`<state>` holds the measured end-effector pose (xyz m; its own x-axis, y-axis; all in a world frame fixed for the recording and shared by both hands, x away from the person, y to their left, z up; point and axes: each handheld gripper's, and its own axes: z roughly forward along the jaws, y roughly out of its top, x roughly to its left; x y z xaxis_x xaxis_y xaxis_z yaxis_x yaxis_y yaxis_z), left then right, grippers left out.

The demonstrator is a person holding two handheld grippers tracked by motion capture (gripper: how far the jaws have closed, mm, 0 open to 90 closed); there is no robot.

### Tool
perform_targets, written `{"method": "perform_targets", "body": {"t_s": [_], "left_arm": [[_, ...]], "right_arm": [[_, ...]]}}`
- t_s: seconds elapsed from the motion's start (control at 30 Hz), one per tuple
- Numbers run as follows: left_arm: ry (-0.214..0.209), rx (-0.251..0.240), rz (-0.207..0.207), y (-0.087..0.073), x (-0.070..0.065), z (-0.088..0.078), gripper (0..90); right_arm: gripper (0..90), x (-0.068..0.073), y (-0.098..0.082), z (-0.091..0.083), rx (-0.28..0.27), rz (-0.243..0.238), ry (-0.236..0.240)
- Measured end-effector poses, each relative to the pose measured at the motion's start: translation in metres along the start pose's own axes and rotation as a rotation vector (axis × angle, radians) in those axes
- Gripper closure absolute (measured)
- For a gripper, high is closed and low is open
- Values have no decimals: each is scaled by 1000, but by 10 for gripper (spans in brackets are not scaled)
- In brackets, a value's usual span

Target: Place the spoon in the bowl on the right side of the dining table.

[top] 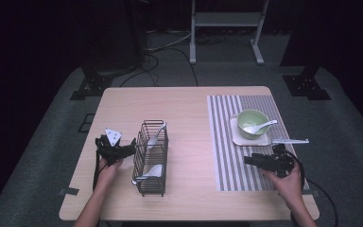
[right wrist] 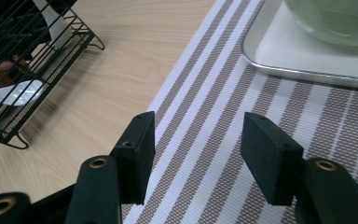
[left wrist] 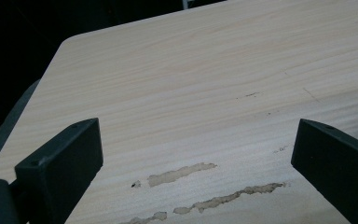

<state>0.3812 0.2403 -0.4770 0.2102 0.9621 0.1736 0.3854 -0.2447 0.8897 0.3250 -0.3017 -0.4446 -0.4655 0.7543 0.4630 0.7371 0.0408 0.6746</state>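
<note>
**A:** Start with the grippers. How do they stand?

**B:** The right gripper [right wrist: 196,154] hangs over the striped placemat [right wrist: 223,140] with its jaws apart and only the mat's stripes between them. In the high view it lies low at the mat's near right part, jaws pointing left across the table. The left gripper [left wrist: 193,158] has its jaws spread wide, bare wooden table [left wrist: 191,70] between them, holding nothing.

**A:** And where is the left one on the table?

**B:** In the high view the left gripper [top: 131,147] points right, its tips just beside the left wall of the black wire basket [top: 151,189]. Whether they touch the wire I cannot tell.

**A:** What lies nearest the right one?

**B:** The metal tray [right wrist: 284,56] with the green bowl [right wrist: 335,23] on it, just beyond the jaws. In the high view a white spoon [top: 260,126] rests in that bowl, its handle pointing right and slightly away, out over the rim.

**A:** The basket's long axis?

**B:** It runs near-to-far along the table. Two more white spoons sit inside: the far spoon [top: 155,137] leans upward with its handle toward the far end, and the near spoon [top: 150,172] lies roughly crosswise, low at the near end.
</note>
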Motion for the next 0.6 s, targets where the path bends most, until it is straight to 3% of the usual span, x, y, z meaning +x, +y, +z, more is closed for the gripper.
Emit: {"method": "perform_targets", "body": {"t_s": [0.33, 0.6], "left_arm": [[-2, 1, 0, 0, 0, 0, 9], [-2, 1, 2, 0, 0, 0, 10]], "right_arm": [[432, 17, -3, 8, 29, -64, 8], [430, 25, -8, 12, 30, -85, 26]]}}
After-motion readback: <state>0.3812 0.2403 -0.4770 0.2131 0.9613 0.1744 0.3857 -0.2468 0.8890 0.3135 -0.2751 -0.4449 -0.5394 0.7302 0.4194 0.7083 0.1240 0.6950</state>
